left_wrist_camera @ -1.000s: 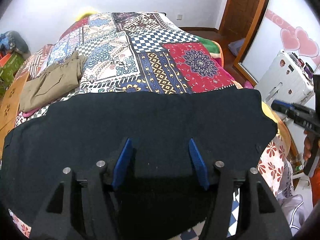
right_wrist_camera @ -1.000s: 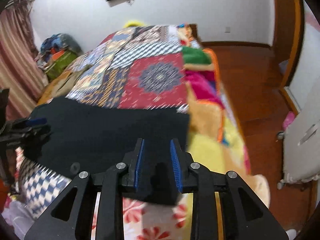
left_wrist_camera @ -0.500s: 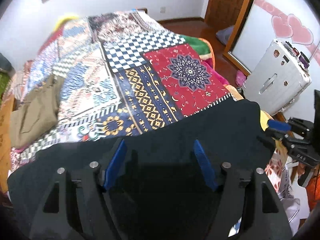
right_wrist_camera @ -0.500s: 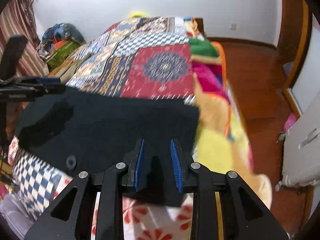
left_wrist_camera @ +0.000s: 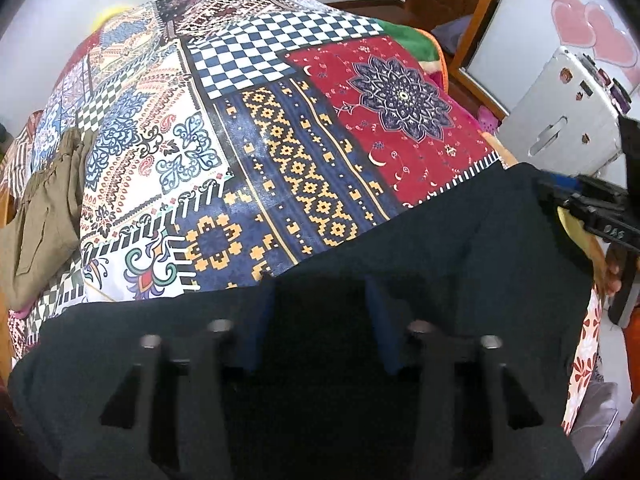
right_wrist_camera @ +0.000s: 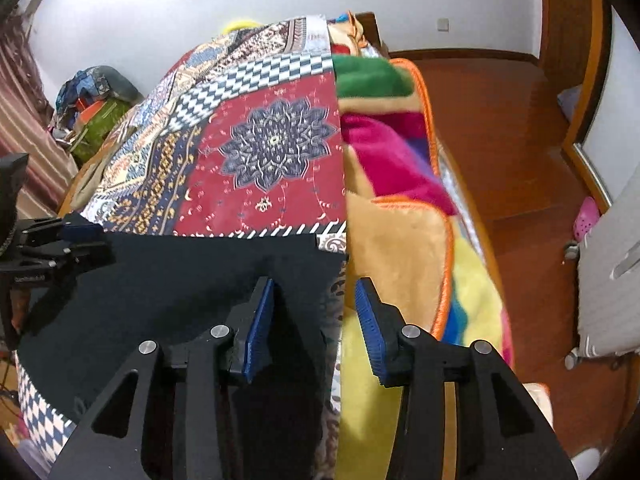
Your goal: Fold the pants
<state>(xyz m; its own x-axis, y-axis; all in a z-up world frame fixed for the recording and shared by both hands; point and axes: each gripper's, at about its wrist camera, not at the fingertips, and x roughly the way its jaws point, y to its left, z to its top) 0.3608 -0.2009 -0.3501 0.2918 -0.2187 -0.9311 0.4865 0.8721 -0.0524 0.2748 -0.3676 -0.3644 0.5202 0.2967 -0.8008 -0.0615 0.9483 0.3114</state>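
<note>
The black pants (left_wrist_camera: 440, 248) lie spread across the near edge of the patchwork bed and also show in the right wrist view (right_wrist_camera: 180, 280). My left gripper (left_wrist_camera: 320, 320) hovers over the pants with its jaws wide apart, its blue pads (left_wrist_camera: 260, 332) dim against the dark cloth. My right gripper (right_wrist_camera: 314, 320) is open at the pants' right edge, its left pad (right_wrist_camera: 260, 320) over the cloth. The right gripper (left_wrist_camera: 588, 208) shows at the pants' right corner in the left view. The left gripper (right_wrist_camera: 60, 240) shows at the left corner in the right view.
The patchwork quilt (left_wrist_camera: 280, 120) covers the bed. Folded olive trousers (left_wrist_camera: 40, 216) lie at its left edge. A white suitcase (left_wrist_camera: 560, 120) stands to the right on the wooden floor (right_wrist_camera: 500, 120). A colourful fleece blanket (right_wrist_camera: 400, 200) hangs over the bed's right side.
My right gripper has let go of the pants and opened. My left gripper has stayed open and moved forward over the cloth, which now lies lower on the bed edge.
</note>
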